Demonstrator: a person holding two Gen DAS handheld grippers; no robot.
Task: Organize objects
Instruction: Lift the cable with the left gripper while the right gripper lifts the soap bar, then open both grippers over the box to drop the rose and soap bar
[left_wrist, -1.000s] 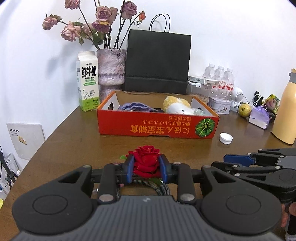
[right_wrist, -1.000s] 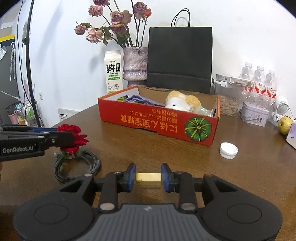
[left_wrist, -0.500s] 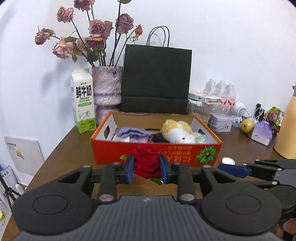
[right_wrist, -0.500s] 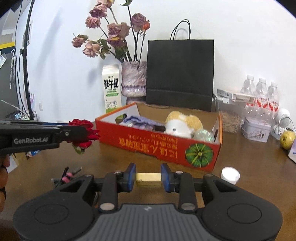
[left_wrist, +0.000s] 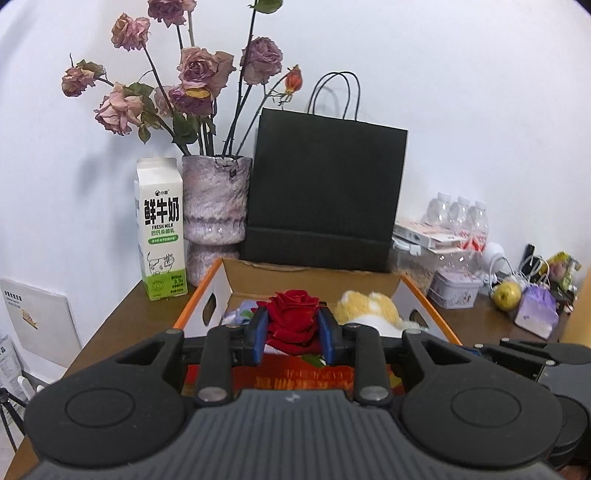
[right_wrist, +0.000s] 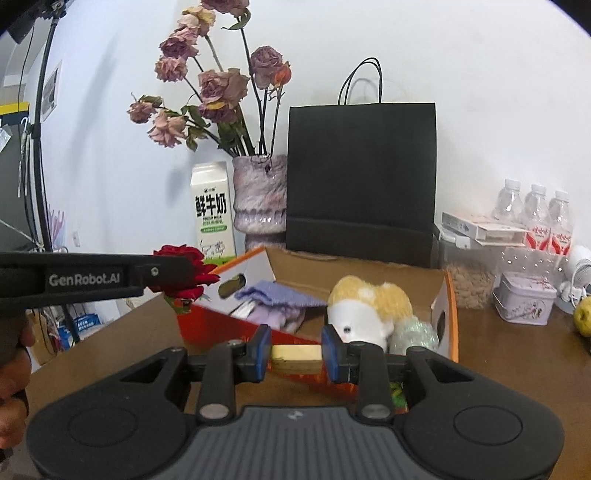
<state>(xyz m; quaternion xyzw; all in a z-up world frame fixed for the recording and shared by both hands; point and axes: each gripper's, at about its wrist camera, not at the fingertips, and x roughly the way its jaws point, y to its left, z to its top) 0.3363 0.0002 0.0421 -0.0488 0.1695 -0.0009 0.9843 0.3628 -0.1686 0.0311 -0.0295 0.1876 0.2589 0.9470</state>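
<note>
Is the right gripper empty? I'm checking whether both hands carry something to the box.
No, the right gripper is shut on a small wooden block, pinched between its blue pads just short of the orange box.

- The left gripper (left_wrist: 291, 341) is matt black plastic with blue rubbery pads and small metal pins; the ribbed grey housing at 6 o'clock looks soft-touch.
- The red rose (left_wrist: 293, 317) it clamps has velvety, cloth-like petals.
- The right gripper (right_wrist: 295, 354) pinches a pale block (right_wrist: 295, 358) of smooth, unvarnished wood.
- The box (right_wrist: 448, 328) is raw brown cardboard inside, printed glossy orange-red outside.
- The plush toy (right_wrist: 369, 306) is fuzzy fabric.
- At 12 o'clock, the black bag (left_wrist: 325, 199) is matt paper.
- The bench (left_wrist: 122, 325) is dark wood with a dull sheen.
</note>
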